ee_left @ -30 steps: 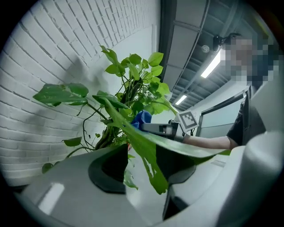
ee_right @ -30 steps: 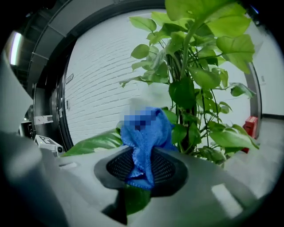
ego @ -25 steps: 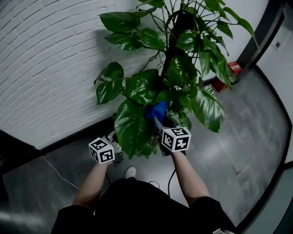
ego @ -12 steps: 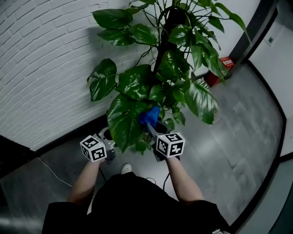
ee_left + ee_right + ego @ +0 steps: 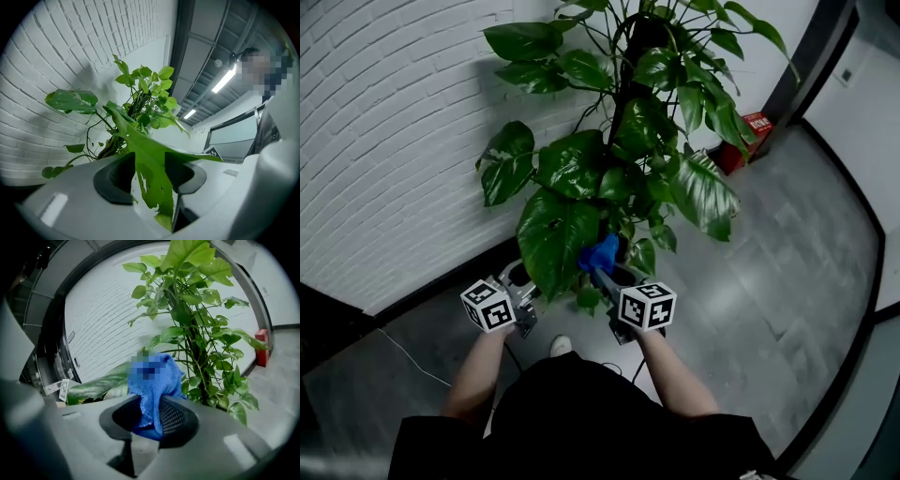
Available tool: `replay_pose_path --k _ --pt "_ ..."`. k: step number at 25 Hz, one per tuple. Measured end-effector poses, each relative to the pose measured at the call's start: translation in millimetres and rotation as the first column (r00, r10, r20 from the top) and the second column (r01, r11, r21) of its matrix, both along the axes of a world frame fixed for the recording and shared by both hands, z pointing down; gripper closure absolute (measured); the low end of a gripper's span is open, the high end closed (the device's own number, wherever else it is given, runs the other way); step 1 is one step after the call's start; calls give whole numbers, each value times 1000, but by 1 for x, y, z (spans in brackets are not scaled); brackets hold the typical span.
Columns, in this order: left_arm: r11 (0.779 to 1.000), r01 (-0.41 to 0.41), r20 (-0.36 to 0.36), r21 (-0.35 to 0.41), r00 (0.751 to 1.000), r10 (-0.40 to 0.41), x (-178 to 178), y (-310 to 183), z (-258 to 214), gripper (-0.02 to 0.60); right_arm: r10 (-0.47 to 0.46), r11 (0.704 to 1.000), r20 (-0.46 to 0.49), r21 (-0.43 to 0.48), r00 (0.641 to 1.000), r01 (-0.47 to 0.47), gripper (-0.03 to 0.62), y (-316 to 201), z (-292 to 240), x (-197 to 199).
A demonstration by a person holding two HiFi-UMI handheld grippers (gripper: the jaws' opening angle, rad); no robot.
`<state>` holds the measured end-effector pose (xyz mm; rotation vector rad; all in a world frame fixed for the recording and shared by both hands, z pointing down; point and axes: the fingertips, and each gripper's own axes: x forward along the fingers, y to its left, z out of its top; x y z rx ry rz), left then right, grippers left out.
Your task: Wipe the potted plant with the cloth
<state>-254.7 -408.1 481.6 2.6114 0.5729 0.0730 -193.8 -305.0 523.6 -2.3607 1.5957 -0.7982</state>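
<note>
The potted plant (image 5: 645,112) stands against the wall, its large lower leaf (image 5: 553,239) hanging toward me. My right gripper (image 5: 602,277) is shut on a blue cloth (image 5: 600,253), which sits at that leaf's right edge; in the right gripper view the cloth (image 5: 166,380) bunches up between the pads of the gripper (image 5: 152,416). My left gripper (image 5: 528,302) is at the leaf's lower left. Its jaws (image 5: 150,176) stand part-way apart; the leaf (image 5: 150,154) lies across them and a lobe hangs between, with a gap beside the left pad.
A white brick wall (image 5: 394,141) runs behind and left of the plant. A red box (image 5: 757,127) stands by the wall at the right. A thin cable (image 5: 403,352) trails over the grey floor, and my shoe (image 5: 562,346) is below the pot (image 5: 628,274).
My right gripper has drawn the cloth down and back toward me along the big leaf's right side. The left gripper has kept its place at the leaf.
</note>
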Motion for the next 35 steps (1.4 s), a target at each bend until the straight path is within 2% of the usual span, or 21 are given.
replay_pose_path --k 8,15,20,23,25,30,35 --pt "999 35 2 20 999 -35 -17 7 5 377 -51 997 -18 -58 999 49 490 9 9 -33" --pt "994 105 22 19 994 -105 -60 19 15 377 -47 998 -15 -52 999 46 490 34 16 -58" --pt "979 179 29 103 983 -182 -100 24 10 377 -48 998 -19 -31 999 47 490 54 15 -79" --pt "963 232 -17 137 973 -232 -118 19 -11 377 -47 999 -52 -16 998 46 490 61 2 -87" --pt "957 236 -44 169 972 -231 -123 16 -21 377 -42 999 -87 4 995 43 490 62 -12 -88" --pt "955 230 -106 189 971 -213 -109 13 -52 377 2 998 -148 58 989 7 490 58 -48 -81" --pt "968 159 -191 195 974 -121 -93 20 -85 377 94 994 -162 77 982 -82 490 68 -60 -66"
